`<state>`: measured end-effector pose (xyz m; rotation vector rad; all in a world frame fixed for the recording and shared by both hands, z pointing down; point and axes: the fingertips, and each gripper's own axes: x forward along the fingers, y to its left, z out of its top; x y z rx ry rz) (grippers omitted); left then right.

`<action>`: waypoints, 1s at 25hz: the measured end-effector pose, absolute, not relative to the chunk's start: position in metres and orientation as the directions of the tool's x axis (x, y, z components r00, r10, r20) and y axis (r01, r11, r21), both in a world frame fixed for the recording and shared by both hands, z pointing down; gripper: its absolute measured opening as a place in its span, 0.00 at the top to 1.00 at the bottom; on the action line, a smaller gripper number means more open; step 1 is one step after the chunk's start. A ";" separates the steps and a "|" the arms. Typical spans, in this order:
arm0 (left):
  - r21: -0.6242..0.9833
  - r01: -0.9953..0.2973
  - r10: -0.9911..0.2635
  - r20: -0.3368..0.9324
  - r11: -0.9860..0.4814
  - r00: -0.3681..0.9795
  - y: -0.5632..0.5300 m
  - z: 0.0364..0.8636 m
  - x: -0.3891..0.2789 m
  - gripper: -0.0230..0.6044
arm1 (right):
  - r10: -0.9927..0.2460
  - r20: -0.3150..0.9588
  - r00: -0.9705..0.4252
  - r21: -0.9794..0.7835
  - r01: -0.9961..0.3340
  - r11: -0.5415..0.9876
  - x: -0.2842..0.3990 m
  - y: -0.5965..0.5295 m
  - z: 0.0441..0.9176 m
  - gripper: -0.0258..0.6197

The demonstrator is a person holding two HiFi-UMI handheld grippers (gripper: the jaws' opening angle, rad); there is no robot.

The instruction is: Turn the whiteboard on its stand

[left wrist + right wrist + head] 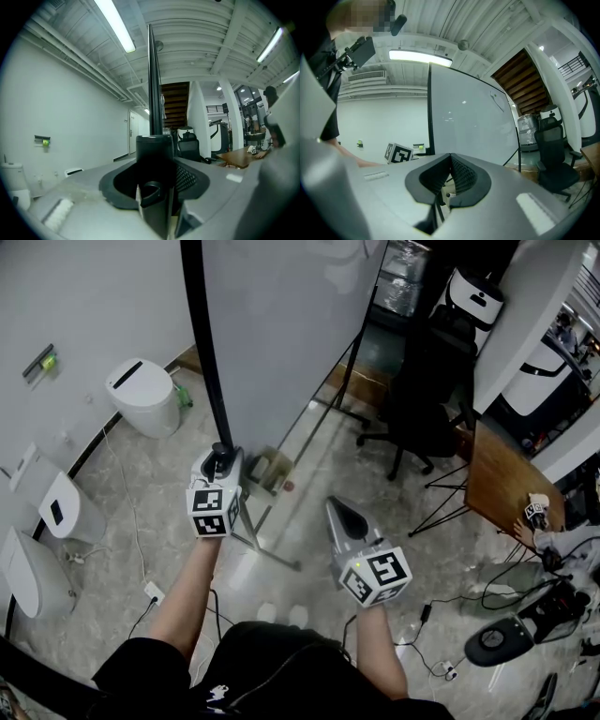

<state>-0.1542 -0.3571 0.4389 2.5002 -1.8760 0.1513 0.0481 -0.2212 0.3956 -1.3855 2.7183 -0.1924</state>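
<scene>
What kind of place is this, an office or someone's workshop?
Probably an office or lab workspace: a big whiteboard on a stand, a black office chair and a wooden desk stand on a polished floor.

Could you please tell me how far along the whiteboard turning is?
Done: the left gripper is clamped on the whiteboard frame. In hand: that grip, low on the black edge. Left: apparently the turn itself; the right gripper is shut, empty and off the board.

An office-like workroom: a whiteboard (281,324), swivel chair (427,381) and wooden desk (497,488) (cables (427,652) trail over the tiled floor (112,549)).
</scene>
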 end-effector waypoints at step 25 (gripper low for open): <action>-0.121 -0.931 -0.927 -0.112 -0.345 0.358 -0.299 0.347 -0.126 0.63 | -0.822 -0.058 -0.567 -0.133 -0.811 0.569 0.054 -0.199 0.380 0.95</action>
